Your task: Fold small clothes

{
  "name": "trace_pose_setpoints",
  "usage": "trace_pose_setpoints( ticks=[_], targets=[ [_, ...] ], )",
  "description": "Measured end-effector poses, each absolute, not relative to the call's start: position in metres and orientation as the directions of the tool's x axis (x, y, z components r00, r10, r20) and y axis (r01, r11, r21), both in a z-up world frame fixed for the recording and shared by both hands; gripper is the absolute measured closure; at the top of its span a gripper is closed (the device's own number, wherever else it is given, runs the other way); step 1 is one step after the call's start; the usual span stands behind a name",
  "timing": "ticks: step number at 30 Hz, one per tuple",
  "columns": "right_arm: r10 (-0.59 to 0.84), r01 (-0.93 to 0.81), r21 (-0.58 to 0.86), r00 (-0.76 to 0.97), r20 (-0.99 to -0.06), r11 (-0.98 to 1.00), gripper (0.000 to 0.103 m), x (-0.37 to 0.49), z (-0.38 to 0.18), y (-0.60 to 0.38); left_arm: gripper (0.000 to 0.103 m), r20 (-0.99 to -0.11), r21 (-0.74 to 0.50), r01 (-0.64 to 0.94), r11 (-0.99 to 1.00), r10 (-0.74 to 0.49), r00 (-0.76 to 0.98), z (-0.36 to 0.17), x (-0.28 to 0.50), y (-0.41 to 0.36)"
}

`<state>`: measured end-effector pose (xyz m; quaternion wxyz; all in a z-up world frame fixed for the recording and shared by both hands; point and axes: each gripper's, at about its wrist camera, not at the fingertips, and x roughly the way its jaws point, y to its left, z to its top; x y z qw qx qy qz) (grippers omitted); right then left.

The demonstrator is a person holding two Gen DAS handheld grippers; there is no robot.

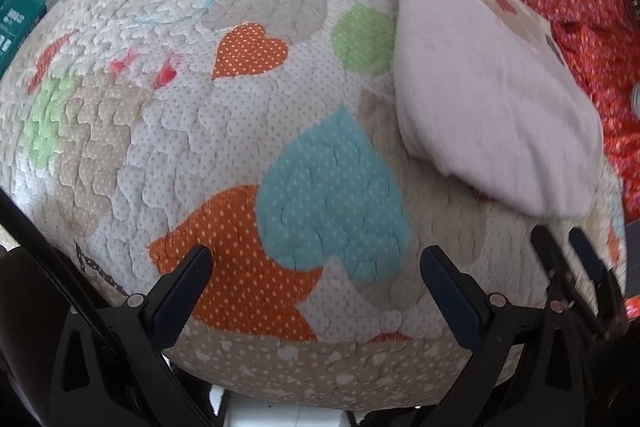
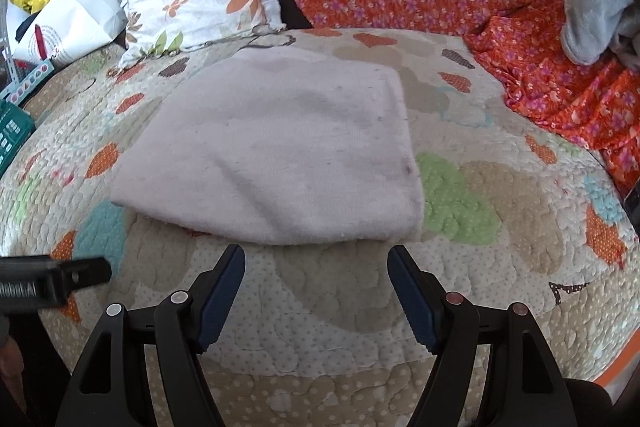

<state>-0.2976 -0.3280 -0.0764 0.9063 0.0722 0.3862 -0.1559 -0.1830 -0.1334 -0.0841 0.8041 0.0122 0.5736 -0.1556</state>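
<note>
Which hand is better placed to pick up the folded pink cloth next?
Probably the right. Its tongs stand open, pointing straight at the near edge of the pink cloth. The left tongs are also open, but over bare quilt, with the cloth off to one side.

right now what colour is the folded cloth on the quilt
Pale pink, plain. The folded cloth shows best in the right wrist view.

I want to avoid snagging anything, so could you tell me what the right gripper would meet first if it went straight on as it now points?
Probably the near edge of the folded pale cloth lying on the heart-patterned quilt; the right gripper is open and empty.
</note>
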Motion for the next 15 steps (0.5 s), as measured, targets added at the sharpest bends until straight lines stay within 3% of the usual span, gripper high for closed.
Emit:
trace_pose_setpoints(
  ticks=[15],
  targets=[
    [-0.158, 0.339, 0.069, 0.599, -0.785, 0.938, 0.025, -0.245, -0.039, -0.351, 0.0, -0.876, -0.195, 0.215, 0.957, -0.269, 0.401, -0.038, -0.14, -0.092]
  ],
)
